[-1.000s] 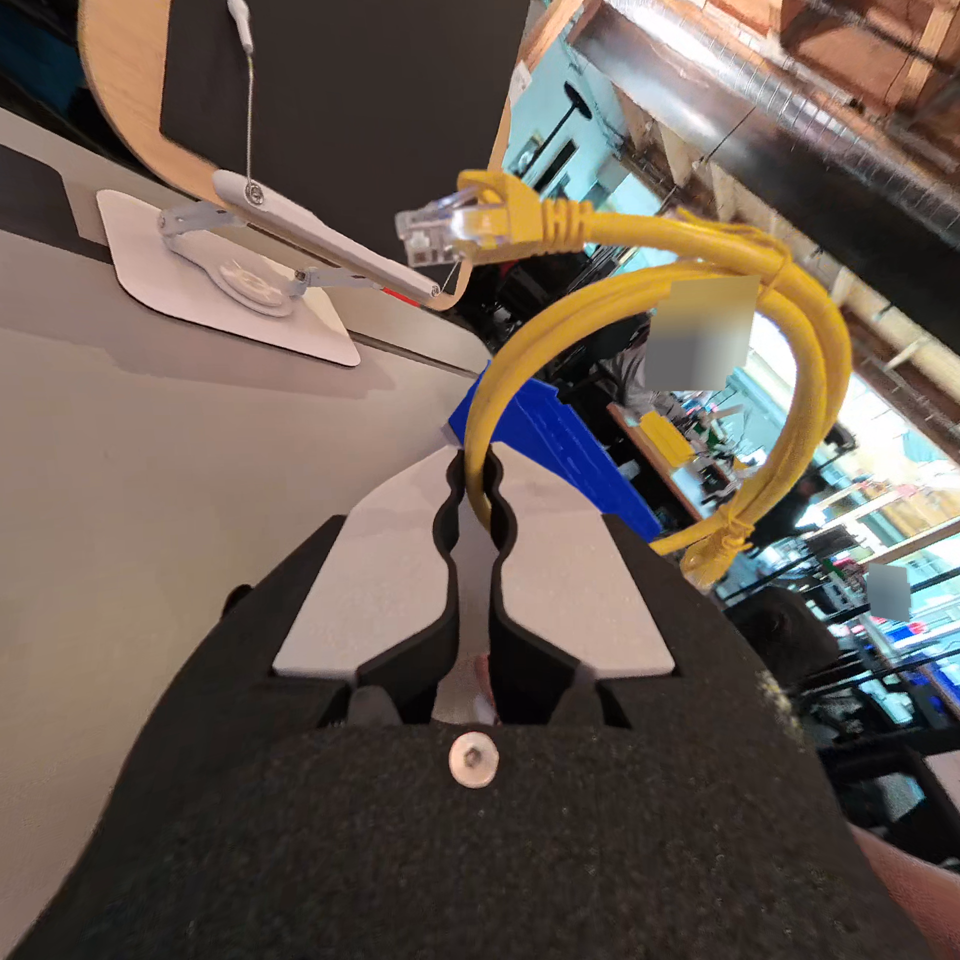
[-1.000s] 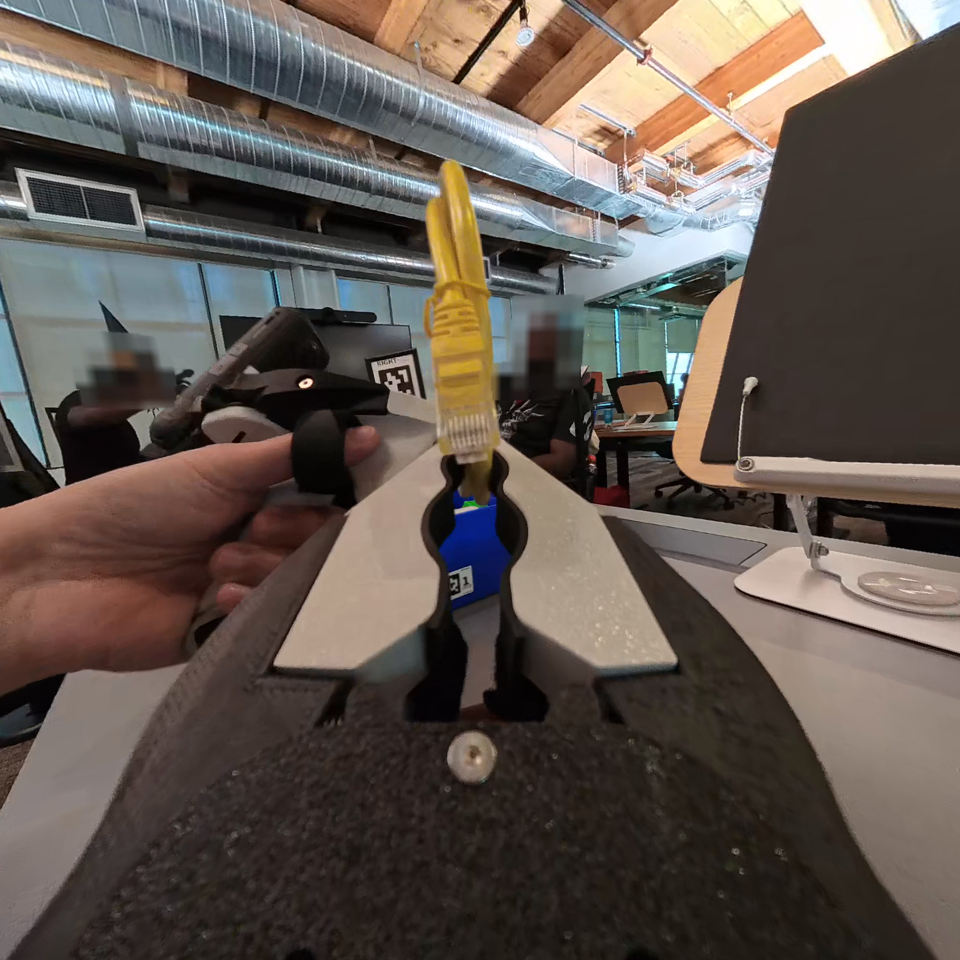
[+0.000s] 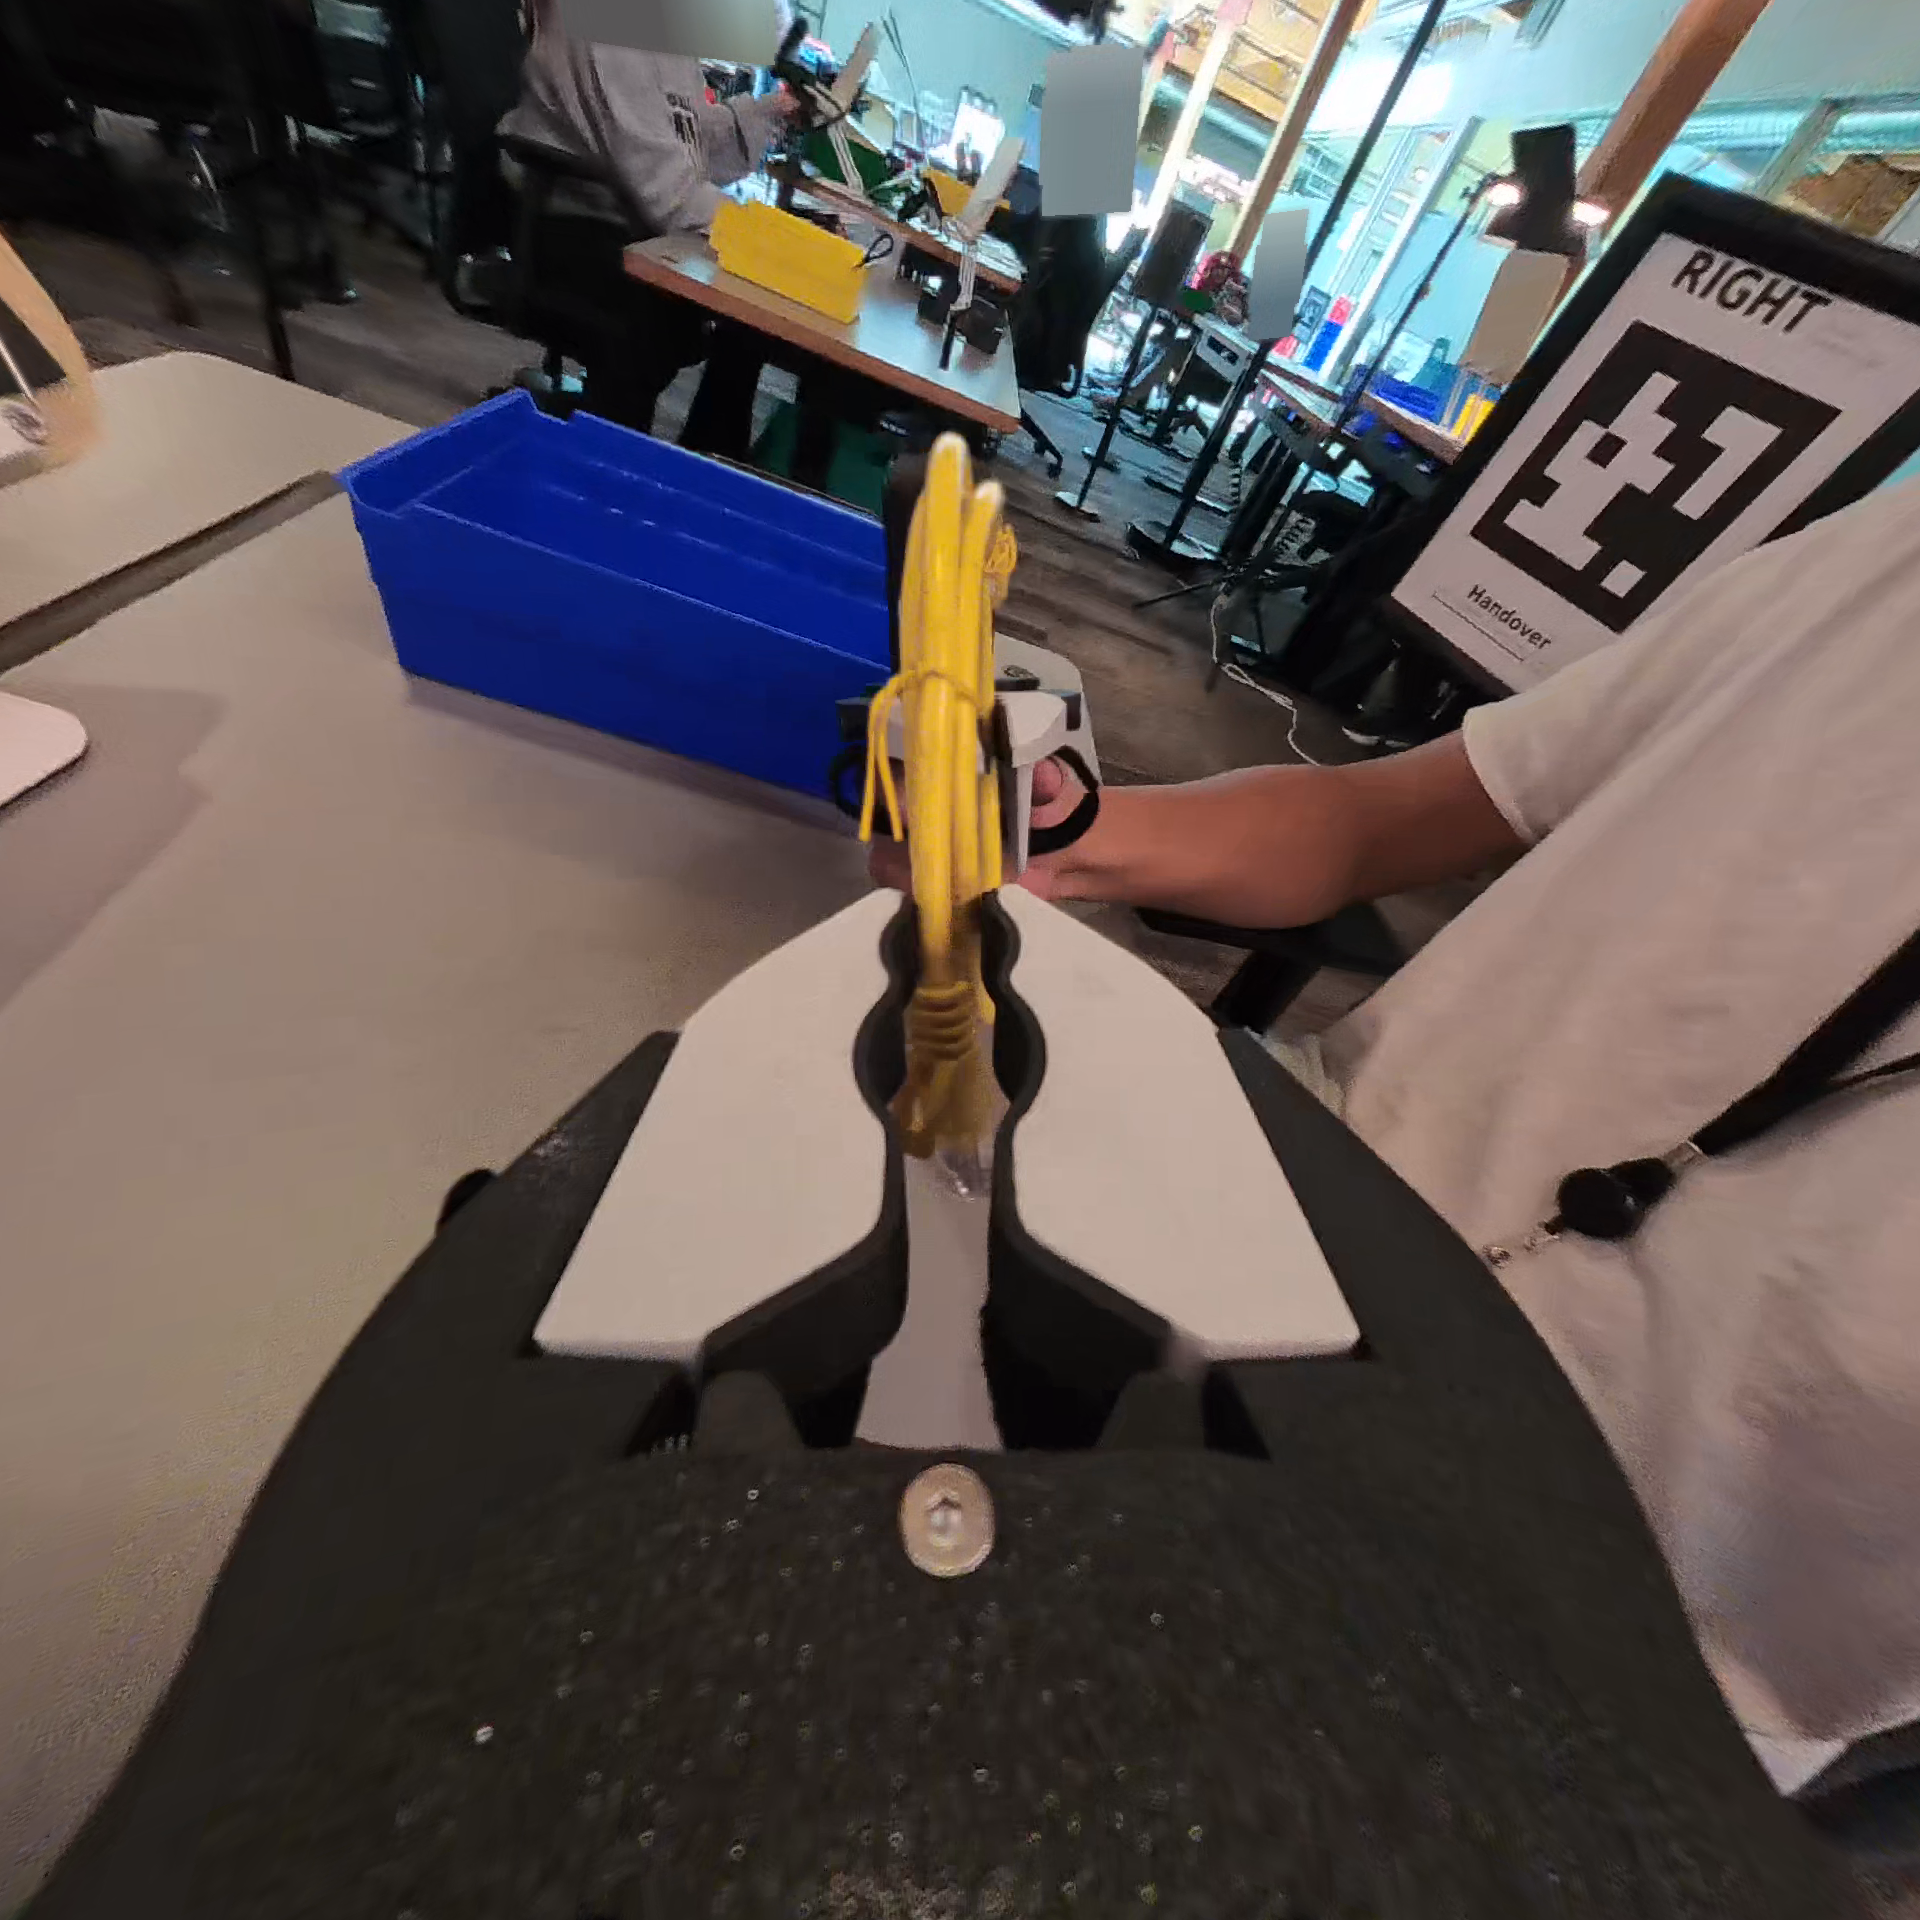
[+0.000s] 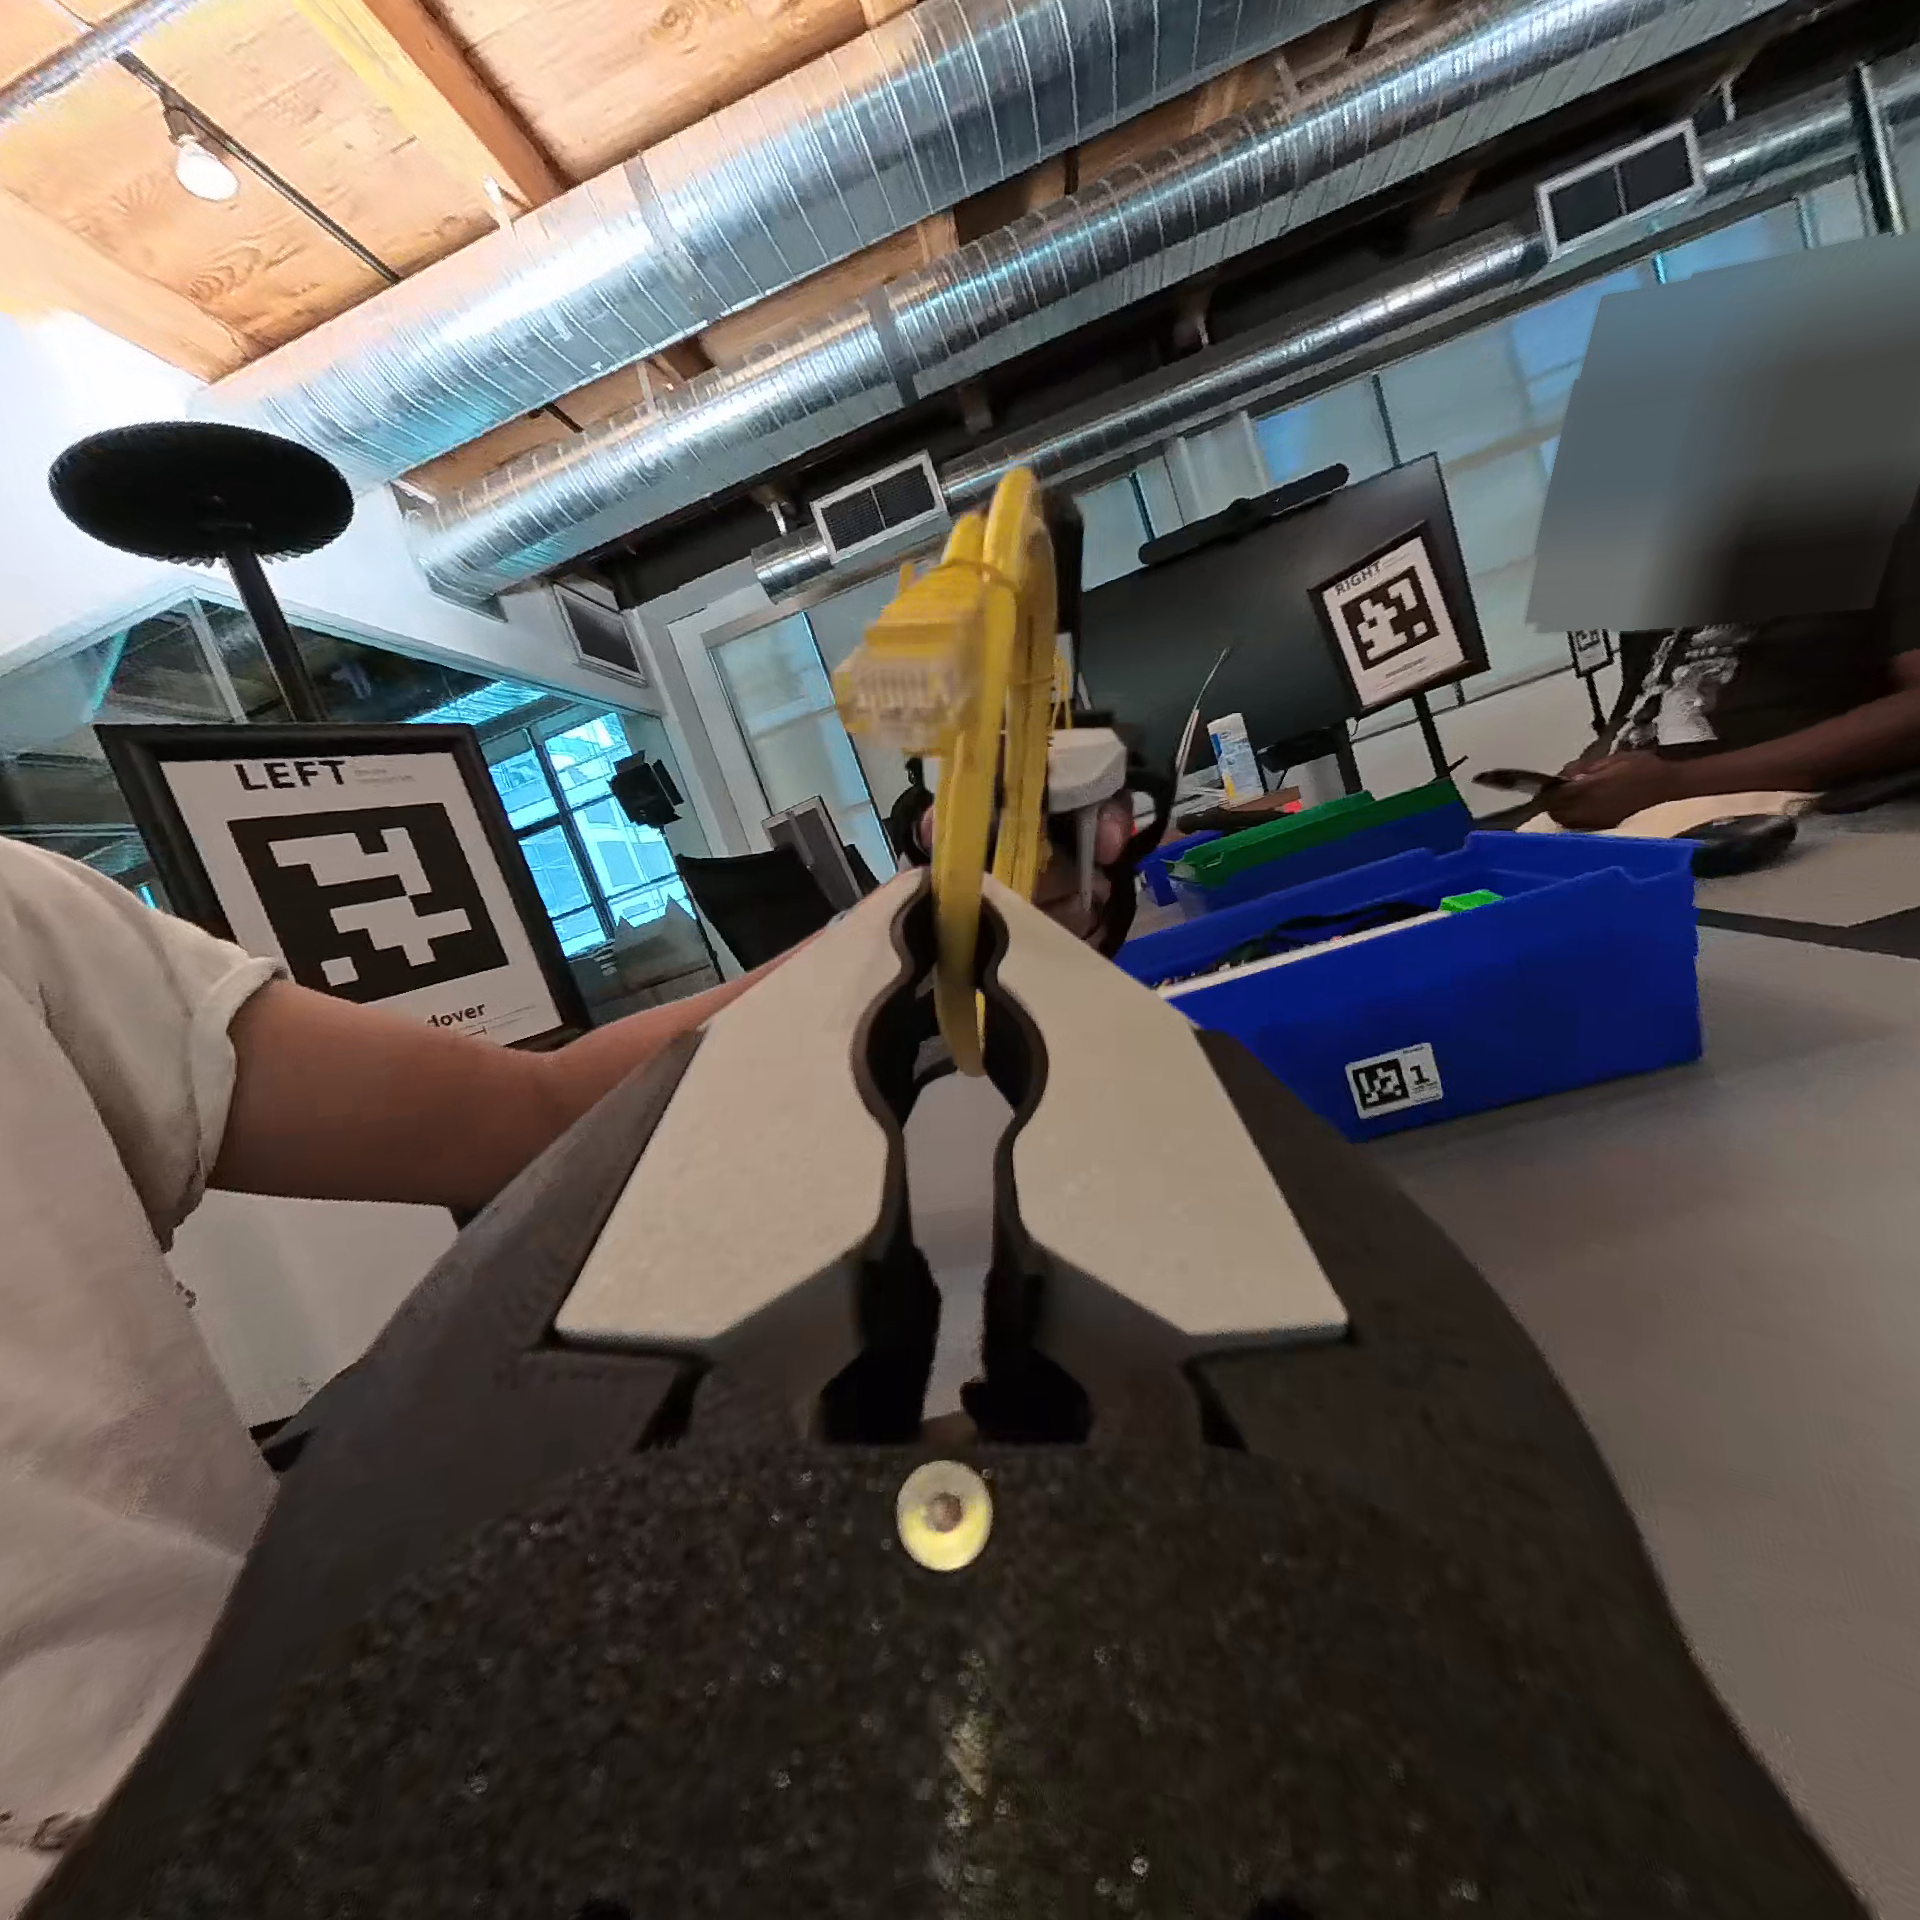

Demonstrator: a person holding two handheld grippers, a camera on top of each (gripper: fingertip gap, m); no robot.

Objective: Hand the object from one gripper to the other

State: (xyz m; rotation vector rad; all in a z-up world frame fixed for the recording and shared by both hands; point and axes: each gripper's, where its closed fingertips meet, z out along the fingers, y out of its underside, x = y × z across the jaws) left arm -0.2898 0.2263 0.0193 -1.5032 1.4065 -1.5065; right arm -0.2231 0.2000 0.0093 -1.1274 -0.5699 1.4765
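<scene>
- The yellow cable (image 3: 940, 717), a coiled network cable with a tie around it, hangs in the air over the bench (image 3: 312, 935), between the two hand-held grippers, which face each other.
- The left hand-held gripper (image 3: 943, 925) has its jaws drawn in around the lower end of the coil. The plug end sits in the notch between them, and a narrow gap remains lower down. I judge it clenched on the cable, though how firm the hold is I cannot tell.
- The right hand-held gripper (image 4: 961, 925) pinches one loop of the same cable (image 4: 987, 748) at its tips, so it is grasping it too.
- Step in hand, as I judge: the middle of the handover, with both grippers on the cable at the same time.
- The next move calls for one side to let go while the other keeps a firm pinch, and then for the two to separate slowly.
- The blue bin (image 3: 623, 582) stands on the bench at the far side, behind the cable.
</scene>
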